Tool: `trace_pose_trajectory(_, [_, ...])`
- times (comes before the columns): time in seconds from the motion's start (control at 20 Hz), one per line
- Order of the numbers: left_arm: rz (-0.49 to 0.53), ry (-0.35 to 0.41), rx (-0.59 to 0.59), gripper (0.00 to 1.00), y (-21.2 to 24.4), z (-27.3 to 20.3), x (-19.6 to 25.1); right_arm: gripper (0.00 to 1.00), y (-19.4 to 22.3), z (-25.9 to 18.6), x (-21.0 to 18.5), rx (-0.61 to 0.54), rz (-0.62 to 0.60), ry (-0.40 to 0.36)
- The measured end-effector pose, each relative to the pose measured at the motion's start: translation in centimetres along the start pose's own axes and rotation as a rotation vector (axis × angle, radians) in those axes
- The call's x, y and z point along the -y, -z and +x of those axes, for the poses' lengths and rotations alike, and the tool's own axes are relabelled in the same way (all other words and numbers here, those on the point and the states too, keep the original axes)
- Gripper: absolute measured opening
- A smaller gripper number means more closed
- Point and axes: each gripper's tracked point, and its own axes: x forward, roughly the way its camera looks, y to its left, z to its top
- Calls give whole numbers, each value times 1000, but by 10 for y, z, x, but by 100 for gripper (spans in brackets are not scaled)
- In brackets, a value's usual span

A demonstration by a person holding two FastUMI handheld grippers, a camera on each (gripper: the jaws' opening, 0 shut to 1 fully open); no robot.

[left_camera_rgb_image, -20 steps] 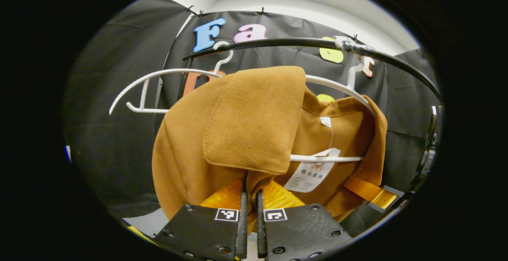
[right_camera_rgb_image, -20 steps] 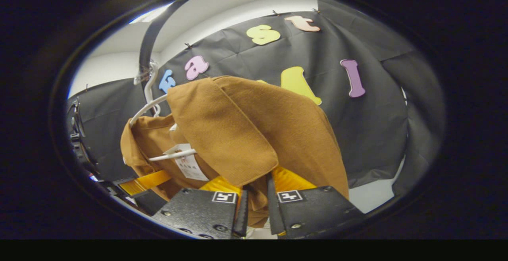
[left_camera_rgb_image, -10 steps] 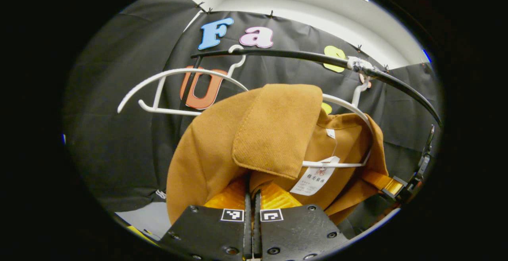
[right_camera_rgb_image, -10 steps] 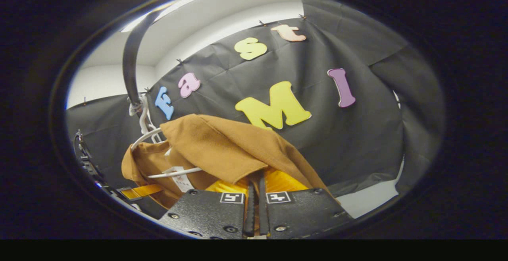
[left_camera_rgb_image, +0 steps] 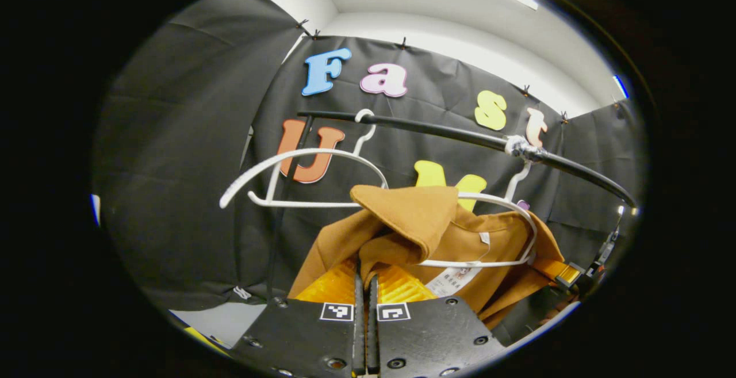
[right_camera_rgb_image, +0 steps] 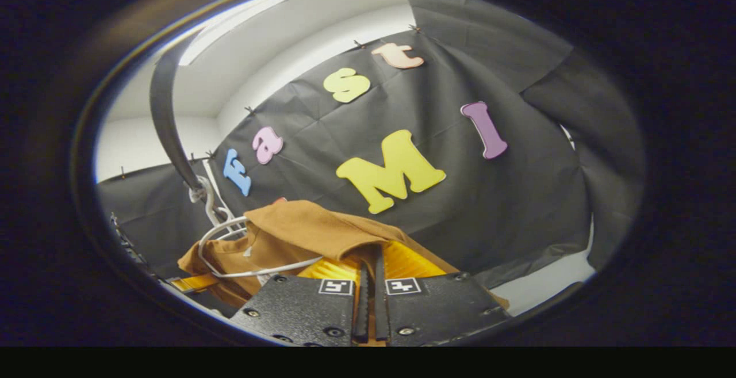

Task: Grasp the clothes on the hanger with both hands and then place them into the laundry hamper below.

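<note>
A tan-brown garment (left_camera_rgb_image: 425, 217) drapes over a white hanger (left_camera_rgb_image: 506, 251) that hooks on a black rail (left_camera_rgb_image: 437, 130). My left gripper (left_camera_rgb_image: 363, 277) is shut on the garment's near shoulder, with a fold of cloth pinched between its fingers. In the right gripper view the same garment (right_camera_rgb_image: 310, 231) lies low in front, and my right gripper (right_camera_rgb_image: 371, 266) is shut on its other shoulder. The white hanger (right_camera_rgb_image: 230, 245) and a paper tag (left_camera_rgb_image: 457, 279) sit inside the collar. The other gripper (left_camera_rgb_image: 566, 274) shows at the garment's far right edge.
An empty white hanger (left_camera_rgb_image: 299, 176) hangs on the rail to the left of the garment. A black upright post (left_camera_rgb_image: 282, 217) stands behind it. Pale floor (left_camera_rgb_image: 213, 320) shows at the lower left, and more (right_camera_rgb_image: 546, 280) in the right gripper view.
Both grippers closed fully on the garment's shoulders and dropped lower, pulling the cloth down. The garment and hanger now sit lower and smaller in both views, and the rail appears farther up.
</note>
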Motion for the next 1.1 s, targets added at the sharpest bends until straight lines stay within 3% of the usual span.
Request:
trace_pose_trajectory(0.15, [-31,-15,27,1,-12,-3,-12,7,1,-2,-3,-5,105,-30])
trace_pose_trajectory(0.25, [-46,-24,42,5,-20,-2,-16,7,-5,-1,-1,8,114,-33])
trace_pose_trajectory(0.45, [7,-43,106,1,-48,-4,-30,6,-26,0,-3,55,124,-39])
trace_pose_trajectory(0.55, [-30,-41,92,5,-48,-2,-37,6,-28,3,-3,55,130,-41])
trace_pose_trajectory(0.65, [-20,-42,95,1,-51,0,-44,6,-32,8,-3,54,131,-40])
trace_pose_trajectory(0.75, [-5,-36,91,5,-52,2,-46,9,-34,11,-3,55,127,-42])
trace_pose_trajectory(1.1, [7,-29,34,1,-39,16,-62,7,-40,32,6,25,118,-55])
